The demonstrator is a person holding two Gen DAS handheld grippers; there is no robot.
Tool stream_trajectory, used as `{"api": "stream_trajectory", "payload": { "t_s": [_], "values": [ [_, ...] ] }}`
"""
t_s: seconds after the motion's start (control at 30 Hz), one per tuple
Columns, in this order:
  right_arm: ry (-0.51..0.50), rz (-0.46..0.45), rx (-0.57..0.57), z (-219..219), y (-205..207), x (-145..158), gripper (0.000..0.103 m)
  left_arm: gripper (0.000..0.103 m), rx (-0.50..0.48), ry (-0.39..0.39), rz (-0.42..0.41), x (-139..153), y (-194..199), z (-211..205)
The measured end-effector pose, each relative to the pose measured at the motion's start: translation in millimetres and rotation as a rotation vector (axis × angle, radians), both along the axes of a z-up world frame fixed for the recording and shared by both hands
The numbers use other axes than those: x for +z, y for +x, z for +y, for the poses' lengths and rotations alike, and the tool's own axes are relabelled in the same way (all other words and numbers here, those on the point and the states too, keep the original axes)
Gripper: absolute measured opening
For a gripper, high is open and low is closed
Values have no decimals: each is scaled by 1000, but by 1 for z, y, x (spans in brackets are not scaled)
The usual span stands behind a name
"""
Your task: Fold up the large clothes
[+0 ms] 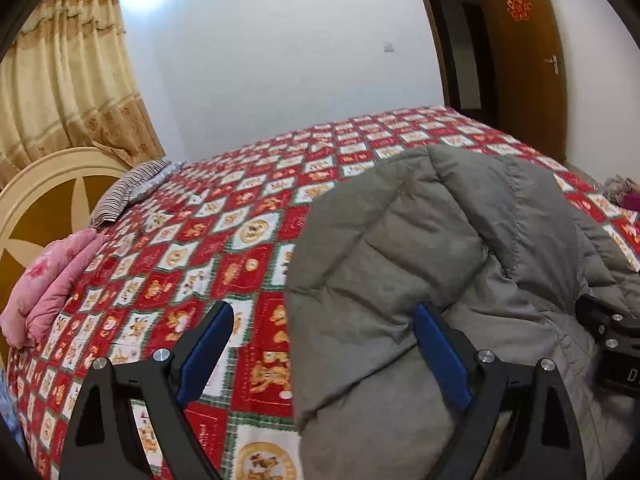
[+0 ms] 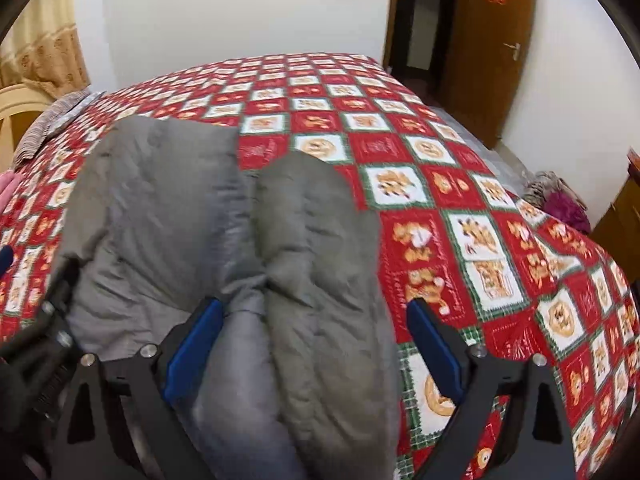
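- Broadly, a wide bed (image 1: 280, 184) fills both views, covered by a red, white and green patchwork quilt (image 2: 460, 184) printed with bears; the bedding looks soft and will give under any downward push.
- On the near side of the bed lies the task's thing, a large grey padded coat (image 1: 420, 240), stitched into puffy channels. It is heaped and partly doubled over, not flat, with its nearest folds reaching toward both grippers.
- Judging by its loft, the coat is probably light for its size, soft and springy: it should compress in a pinch and puff back when let go, so folds may not stay put. Its shell looks smooth and could slide over the quilt.
- From the right wrist view, two rounded lobes of the coat (image 2: 248, 240) meet at a deep crease; a flatter hem or seam edge likely gives a surer hold than a fat puffed panel.
- At the far left, a pink folded blanket (image 1: 52, 280) and a striped pillow (image 1: 128, 192) sit well apart from the coat.
- Left gripper (image 1: 320, 320): jaws spread wide, holding nothing, the coat's left edge lying between the blue pads.
- Right gripper (image 2: 316, 316): jaws also wide apart, nothing clamped, with a coat lobe sitting between them.
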State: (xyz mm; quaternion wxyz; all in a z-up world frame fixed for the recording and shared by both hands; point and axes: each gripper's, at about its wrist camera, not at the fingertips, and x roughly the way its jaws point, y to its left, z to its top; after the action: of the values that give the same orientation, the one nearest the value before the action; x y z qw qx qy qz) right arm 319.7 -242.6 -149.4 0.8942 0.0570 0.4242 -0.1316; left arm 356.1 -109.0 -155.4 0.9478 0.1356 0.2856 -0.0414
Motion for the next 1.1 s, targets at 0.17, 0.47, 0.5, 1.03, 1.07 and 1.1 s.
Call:
{"api": "stream_trajectory", "payload": {
  "t_s": [0.17,0.47,0.5,1.03,1.07,1.1],
  "values": [
    [43,-18,-20,-18,-1,-15,94,92,-8,18,3,-6,9,-13],
    [88,-32,-29,-32,-2,-36,97,101,-6,32,34,-25,25,-19],
    [82,-32,-27,-33,-3,-38,97,102,-7,26,40,-27,27,-19],
    [103,-27,-41,-43,0,-56,101,102,-10,-16,95,-47,37,-23],
    [107,-26,-41,-43,0,-57,101,102,-10,-18,97,-48,38,-23],
    [113,-27,-40,-44,0,-58,101,102,-11,-20,100,-49,38,-23]
  ]
}}
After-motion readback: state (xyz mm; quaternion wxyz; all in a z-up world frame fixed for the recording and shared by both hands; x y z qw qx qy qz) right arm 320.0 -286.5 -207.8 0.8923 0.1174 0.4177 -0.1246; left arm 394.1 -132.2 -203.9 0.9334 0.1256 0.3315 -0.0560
